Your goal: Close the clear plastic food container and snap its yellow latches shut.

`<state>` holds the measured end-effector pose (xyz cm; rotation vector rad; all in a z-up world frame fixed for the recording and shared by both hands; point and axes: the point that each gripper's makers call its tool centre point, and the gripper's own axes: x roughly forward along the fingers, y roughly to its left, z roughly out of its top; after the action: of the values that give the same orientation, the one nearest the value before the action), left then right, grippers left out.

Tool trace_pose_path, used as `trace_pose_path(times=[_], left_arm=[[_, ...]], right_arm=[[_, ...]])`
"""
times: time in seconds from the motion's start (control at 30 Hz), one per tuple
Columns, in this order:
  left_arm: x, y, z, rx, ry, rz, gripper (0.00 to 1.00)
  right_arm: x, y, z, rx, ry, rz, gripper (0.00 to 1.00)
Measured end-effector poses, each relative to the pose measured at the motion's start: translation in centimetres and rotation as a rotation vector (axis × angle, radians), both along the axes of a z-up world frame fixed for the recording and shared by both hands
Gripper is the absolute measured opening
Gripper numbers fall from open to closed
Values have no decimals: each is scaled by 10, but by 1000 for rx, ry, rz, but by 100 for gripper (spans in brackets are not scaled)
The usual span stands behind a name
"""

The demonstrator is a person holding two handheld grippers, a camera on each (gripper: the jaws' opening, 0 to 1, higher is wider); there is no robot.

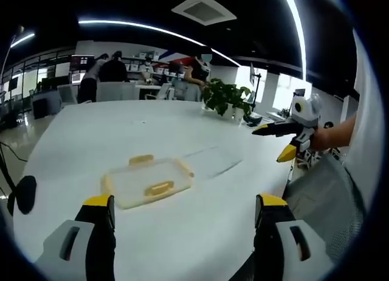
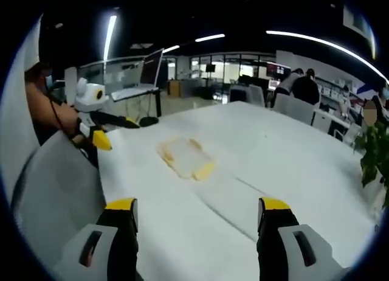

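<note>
My left claw [image 1: 185, 217] hangs over the near part of the white table [image 1: 91, 135], its two yellow-tipped jaws spread wide apart with nothing between them. Ahead of it and a little toward its left jaw lies the container [image 1: 148, 181], flat on the table and well apart from both jaws; its clear lid sits on top, and yellow latches [image 1: 159, 188] show along its edges, though I can't tell at this range whether any are snapped down. Off to that claw's right I see my other claw, held above the table's edge by my hand [image 1: 320, 137], its yellow tips also parted and holding nothing. From the right claw [image 2: 197, 217] the picture matches: its jaws stand wide open and empty over the table, and the container [image 2: 185, 157] lies well ahead, slightly toward its left jaw, touching neither. My left claw comes in from the left side of that view, held above the table's edge near a grey chair back [image 2: 55, 196], clear of the container. A faint seam runs across the tabletop between the container and the right claw. Beyond the container, at the table's far side, stands a leafy plant [image 1: 226, 97], and further off are desks with people [image 1: 103, 74] at them under long ceiling lights.
</note>
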<state>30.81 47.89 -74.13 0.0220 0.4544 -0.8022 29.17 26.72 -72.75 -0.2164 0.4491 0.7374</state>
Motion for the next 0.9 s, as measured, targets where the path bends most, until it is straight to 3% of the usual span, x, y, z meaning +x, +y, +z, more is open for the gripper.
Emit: trace_pose_path(times=[0.43, 0.9], left_arm=[[10, 4, -7, 53, -3, -30, 91], [18, 2, -9, 62, -5, -43, 91]], right_arm=[[18, 19, -11, -33, 32, 59, 80], [38, 40, -5, -36, 19, 109, 77]])
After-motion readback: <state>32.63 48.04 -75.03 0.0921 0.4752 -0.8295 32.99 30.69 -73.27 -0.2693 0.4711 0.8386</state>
